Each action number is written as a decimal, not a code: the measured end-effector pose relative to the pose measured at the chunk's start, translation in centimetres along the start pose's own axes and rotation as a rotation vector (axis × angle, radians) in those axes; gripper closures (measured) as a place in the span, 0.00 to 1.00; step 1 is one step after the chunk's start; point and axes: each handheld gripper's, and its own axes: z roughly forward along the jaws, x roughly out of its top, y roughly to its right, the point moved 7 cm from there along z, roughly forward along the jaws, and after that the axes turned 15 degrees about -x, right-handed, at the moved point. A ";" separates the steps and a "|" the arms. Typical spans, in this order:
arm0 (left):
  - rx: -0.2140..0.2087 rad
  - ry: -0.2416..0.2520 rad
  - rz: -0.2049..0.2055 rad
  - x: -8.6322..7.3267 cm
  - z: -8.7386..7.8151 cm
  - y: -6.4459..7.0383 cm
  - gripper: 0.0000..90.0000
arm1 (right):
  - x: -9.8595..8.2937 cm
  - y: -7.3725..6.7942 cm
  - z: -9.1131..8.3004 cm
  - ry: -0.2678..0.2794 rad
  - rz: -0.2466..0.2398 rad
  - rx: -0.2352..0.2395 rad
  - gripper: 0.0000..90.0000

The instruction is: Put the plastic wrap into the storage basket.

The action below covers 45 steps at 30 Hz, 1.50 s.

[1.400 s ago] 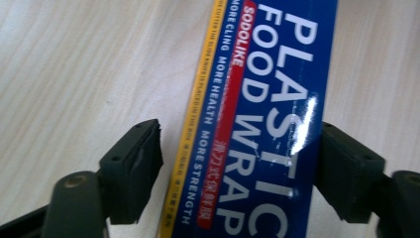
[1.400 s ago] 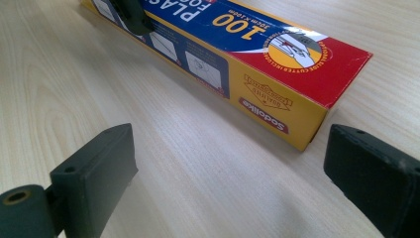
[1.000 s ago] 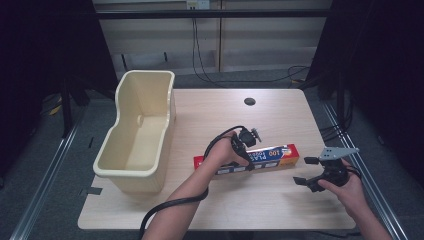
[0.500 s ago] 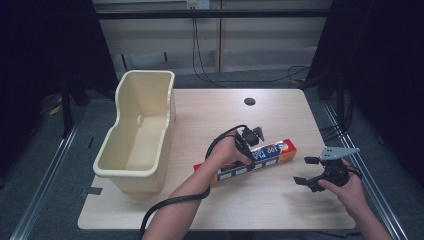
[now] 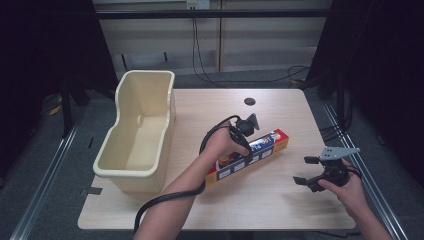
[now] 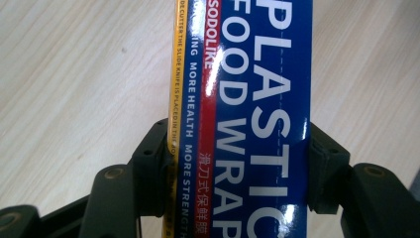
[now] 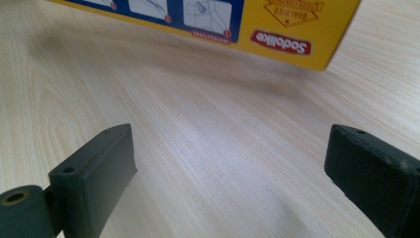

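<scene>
Left tongs (image 6: 225,158) clamped on plastic wrap box (image 6: 242,99), right tongs (image 7: 230,173) wide apart, holding nothing

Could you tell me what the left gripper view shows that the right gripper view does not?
Left gripper view: the left claw clamped across the plastic wrap box, whose blue top reads PLASTIC FOOD WRAP. Right gripper view: the right claw wide open over bare wood, and the box's yellow side with a Sodolike logo. Both: that box and the wooden table.

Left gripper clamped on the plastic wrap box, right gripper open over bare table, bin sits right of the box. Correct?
One error: in the high view the cream bin sits left of the plastic wrap box, not right. Left gripper is clamped on it; right gripper is open.
</scene>
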 end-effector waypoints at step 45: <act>0.087 0.099 -0.256 -2.9 -12.9 0.5 0.45 | 0.5 -0.7 0.1 0.011 -0.006 0.019 0.02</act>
